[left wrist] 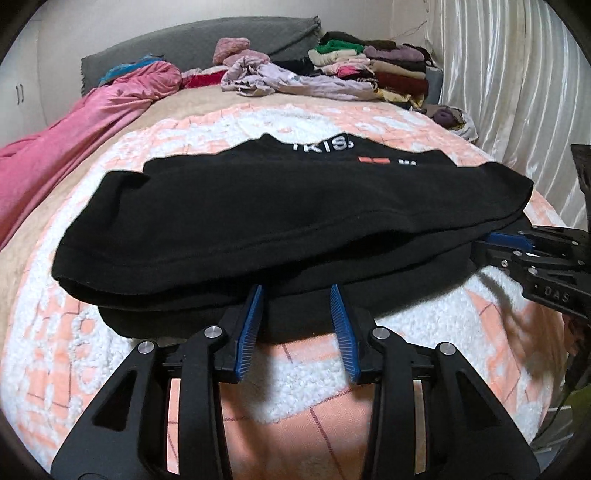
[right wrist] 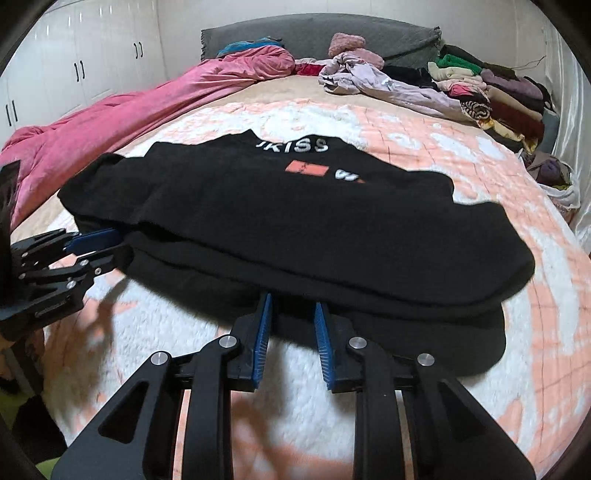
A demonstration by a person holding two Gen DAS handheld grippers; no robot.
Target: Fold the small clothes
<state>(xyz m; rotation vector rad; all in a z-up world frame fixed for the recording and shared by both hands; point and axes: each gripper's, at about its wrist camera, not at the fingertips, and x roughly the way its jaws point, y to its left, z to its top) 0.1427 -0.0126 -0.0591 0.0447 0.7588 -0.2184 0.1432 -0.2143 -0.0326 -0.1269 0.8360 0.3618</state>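
Observation:
A black garment (left wrist: 288,214) with white letters and an orange patch lies folded in layers on the pink-and-white blanket (left wrist: 388,369); it also shows in the right wrist view (right wrist: 314,229). My left gripper (left wrist: 298,291) is open, its blue fingertips (left wrist: 255,295) pushed under the garment's near edge. My right gripper (right wrist: 293,301) is open the same way under the near edge, its fingertips hidden by the cloth. Each gripper shows in the other's view, the right one (left wrist: 491,240) at the garment's right end, the left one (right wrist: 107,240) at its left end.
A crumpled pink duvet (right wrist: 129,122) lies along the bed's left side. A lilac garment (right wrist: 388,88) and a stack of folded clothes (right wrist: 491,92) sit at the far right by the grey headboard (right wrist: 314,33). White curtain (left wrist: 517,92) on the right, white cupboards (right wrist: 74,55) on the left.

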